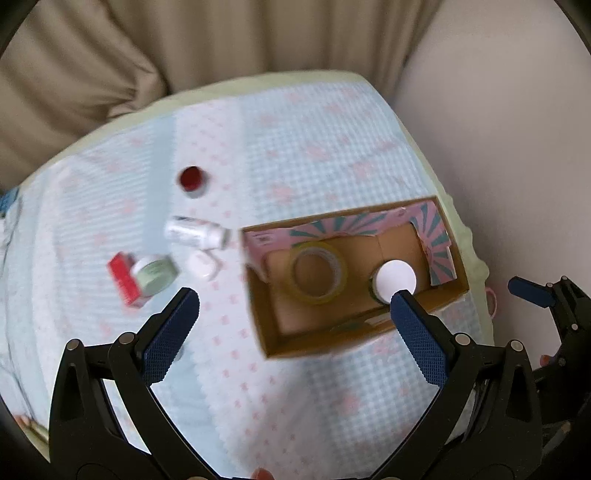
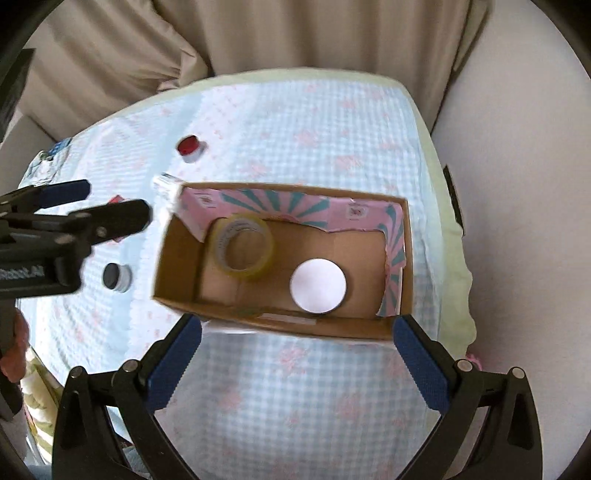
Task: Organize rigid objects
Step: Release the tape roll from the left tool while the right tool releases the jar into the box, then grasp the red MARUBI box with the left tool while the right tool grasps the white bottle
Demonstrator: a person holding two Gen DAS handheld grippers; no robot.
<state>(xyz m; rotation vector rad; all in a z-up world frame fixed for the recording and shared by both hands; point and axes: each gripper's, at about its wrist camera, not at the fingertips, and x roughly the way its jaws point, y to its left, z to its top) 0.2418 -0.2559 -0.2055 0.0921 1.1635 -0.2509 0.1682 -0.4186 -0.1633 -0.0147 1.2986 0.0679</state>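
Left gripper [image 1: 293,308] and right gripper [image 2: 297,334] both spread wide, holding nothing, above checked tablecloth [image 2: 288,118], cardboard box [image 2: 177,266] containing tape roll [image 2: 243,247] and white-lidded jar [image 2: 317,286], red-capped jar [image 1: 191,179], bottle [image 1: 195,232] lying left of box, beige curtain [image 2: 295,33] behind

Checked tablecloth [image 2: 295,122]: cardboard box [image 2: 173,273], blurred jars, perhaps.

Left tool [image 1: 293,306] spread wide across the lower part of its own view, blue pads [image 1: 170,336] far apart with nothing between them. Right tool [image 2: 297,332] likewise gaping and empty along the bottom of its frame. Left tool again at mid-left of the right view, reaching rightward.
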